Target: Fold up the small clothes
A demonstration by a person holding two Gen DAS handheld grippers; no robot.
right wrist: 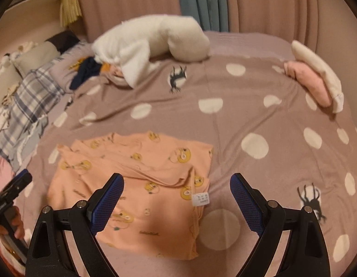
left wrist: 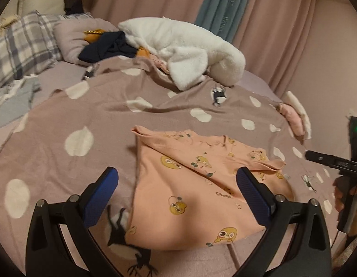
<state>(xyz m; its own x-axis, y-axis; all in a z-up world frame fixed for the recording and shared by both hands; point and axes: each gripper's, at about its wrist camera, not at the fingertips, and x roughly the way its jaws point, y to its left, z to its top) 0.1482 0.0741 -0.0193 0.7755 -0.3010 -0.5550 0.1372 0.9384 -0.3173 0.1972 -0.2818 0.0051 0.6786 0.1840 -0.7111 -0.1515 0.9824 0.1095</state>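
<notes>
A small peach garment (left wrist: 190, 189) with yellow cartoon prints lies partly folded on the dotted mauve bed cover (left wrist: 63, 115). My left gripper (left wrist: 177, 177) is open and empty, hovering just above the garment's near part. In the right wrist view the same garment (right wrist: 141, 184) lies flat with a white care label (right wrist: 200, 199) showing at its right edge. My right gripper (right wrist: 177, 183) is open and empty above the garment's right side. The right gripper's body (left wrist: 335, 161) shows at the right edge of the left wrist view; the left gripper (right wrist: 14, 189) shows at the far left of the right wrist view.
A white fluffy garment (left wrist: 185, 48) and dark clothes (left wrist: 107, 48) are piled at the head of the bed. A plaid pillow (left wrist: 21, 46) lies at the left. Folded pink and cream clothes (right wrist: 314, 78) sit at the far right edge. Curtains (left wrist: 270, 23) hang behind.
</notes>
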